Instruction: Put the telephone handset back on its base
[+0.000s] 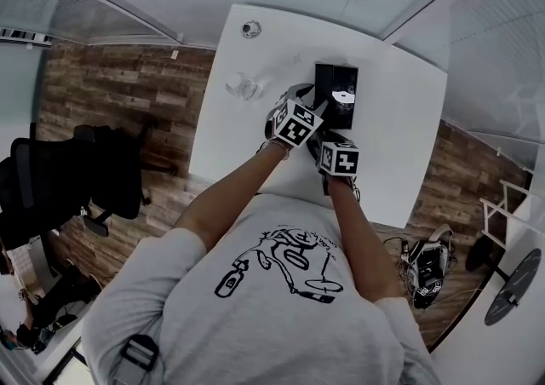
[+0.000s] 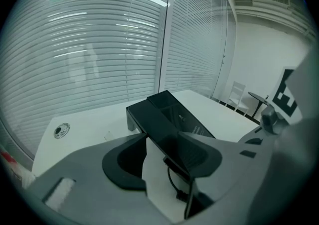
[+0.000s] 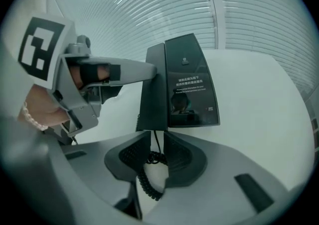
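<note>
Checking the head view first: found the black telephone base standing near the middle of the white bench. Located the black matte telephone handset lying lengthwise along the base's left side, directly beside the glossy black front panel; appears seated in its cradle.

Logged the left gripper as clenched across the handset: one fingertip against its side wall, the other pad against its near part. Cross-checked in the right gripper view: saw a grey left finger touching the handset's left edge.

Logged the right gripper as released: fingers narrowly apart just below the handset's near end, straddling the black coiled cord without pinching it.

Writing: noted a small white logo at the panel's top and three short lines of white characters at mid-panel, all too small to read; could not make out a brand. Noted black-and-white square markers on the left gripper's cube, carrying no letters.
</note>
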`<state>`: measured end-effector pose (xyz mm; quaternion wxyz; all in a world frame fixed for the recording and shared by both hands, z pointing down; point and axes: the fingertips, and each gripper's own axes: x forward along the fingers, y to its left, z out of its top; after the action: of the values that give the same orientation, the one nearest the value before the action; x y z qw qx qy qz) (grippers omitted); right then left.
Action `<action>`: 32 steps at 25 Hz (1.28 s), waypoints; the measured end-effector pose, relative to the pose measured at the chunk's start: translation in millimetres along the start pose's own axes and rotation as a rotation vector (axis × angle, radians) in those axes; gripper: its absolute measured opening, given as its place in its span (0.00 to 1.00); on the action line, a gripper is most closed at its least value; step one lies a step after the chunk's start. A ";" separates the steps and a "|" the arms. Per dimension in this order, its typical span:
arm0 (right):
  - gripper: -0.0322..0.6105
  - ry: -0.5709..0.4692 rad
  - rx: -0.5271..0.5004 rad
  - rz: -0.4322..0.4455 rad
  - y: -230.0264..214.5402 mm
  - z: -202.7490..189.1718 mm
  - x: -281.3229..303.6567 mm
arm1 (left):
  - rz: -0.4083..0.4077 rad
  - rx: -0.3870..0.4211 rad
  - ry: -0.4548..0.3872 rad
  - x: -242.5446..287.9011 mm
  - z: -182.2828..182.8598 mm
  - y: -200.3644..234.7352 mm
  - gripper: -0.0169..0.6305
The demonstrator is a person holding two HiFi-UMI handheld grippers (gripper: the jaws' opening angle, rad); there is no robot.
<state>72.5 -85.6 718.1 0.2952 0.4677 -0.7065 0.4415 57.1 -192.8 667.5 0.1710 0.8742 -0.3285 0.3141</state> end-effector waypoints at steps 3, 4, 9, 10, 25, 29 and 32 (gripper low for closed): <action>0.09 -0.056 -0.017 -0.001 1.1 2.6 -6.9 | -0.012 -0.022 -0.018 -2.4 0.6 -0.9 0.33; 0.08 -0.065 -0.024 -0.005 1.1 2.8 -7.6 | -0.015 -0.024 -0.022 -2.6 0.7 -1.6 0.33; 0.07 -0.071 -0.009 0.004 1.2 4.7 1.8 | -0.004 -0.019 -0.025 -1.3 -0.7 -1.1 0.30; 0.07 -0.063 -0.008 0.006 1.3 5.5 4.7 | 0.003 -0.014 -0.018 -0.8 -0.9 0.1 0.30; 0.07 -0.047 -0.086 0.011 -14.5 2.1 -19.0 | 0.036 -0.032 -0.006 -14.1 -14.1 1.3 0.30; 0.07 -0.131 -0.125 -0.001 -24.9 17.9 -51.0 | 0.055 -0.076 -0.047 -37.7 -14.7 -3.6 0.30; 0.07 -0.216 -0.174 -0.011 -31.2 36.8 -84.2 | 0.060 -0.105 -0.093 -59.2 -6.0 -15.2 0.30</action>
<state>133.8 -90.4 643.0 0.2591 0.4890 -0.7672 0.3241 30.1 -151.1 631.4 0.1918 0.8675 -0.3780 0.2604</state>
